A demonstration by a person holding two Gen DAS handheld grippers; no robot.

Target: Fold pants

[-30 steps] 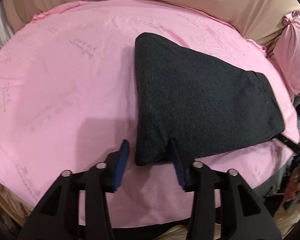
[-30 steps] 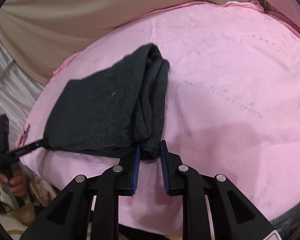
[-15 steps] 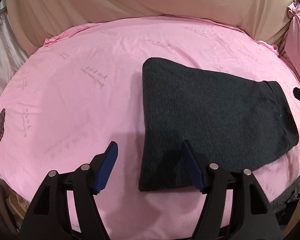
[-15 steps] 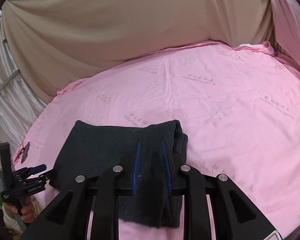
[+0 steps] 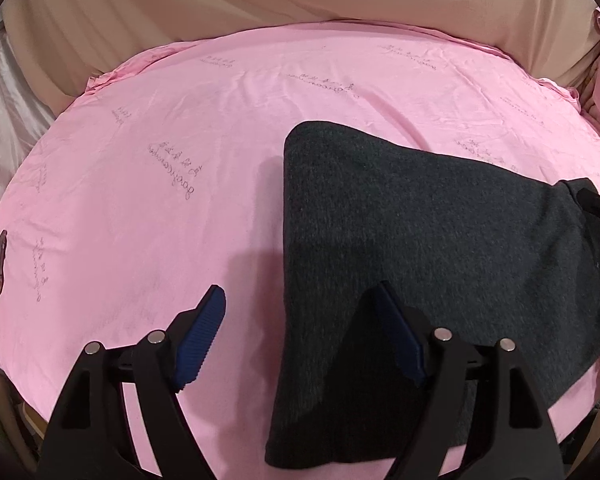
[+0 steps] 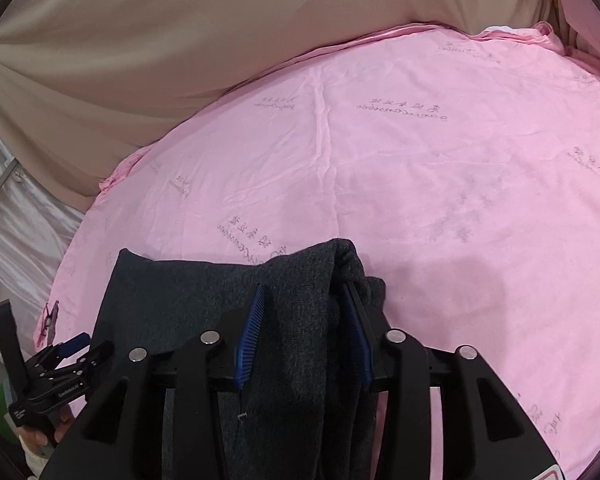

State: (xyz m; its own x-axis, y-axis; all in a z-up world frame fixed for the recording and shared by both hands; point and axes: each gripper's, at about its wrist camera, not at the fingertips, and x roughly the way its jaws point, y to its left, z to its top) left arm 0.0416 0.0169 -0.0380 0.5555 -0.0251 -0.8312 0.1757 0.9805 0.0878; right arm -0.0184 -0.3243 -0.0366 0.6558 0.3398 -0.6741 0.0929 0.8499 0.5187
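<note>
The dark grey pants (image 5: 440, 248) lie on the pink sheet (image 5: 180, 160) as a compact stack of layers, so most of the folding looks done; perhaps one last fold or a tidy-up remains. The left gripper (image 5: 300, 336) is opening, nothing between its jaws. The right gripper (image 6: 304, 328) is closing around a raised bunch of pants. The sheet's faint cursive print is unreadable.
</note>
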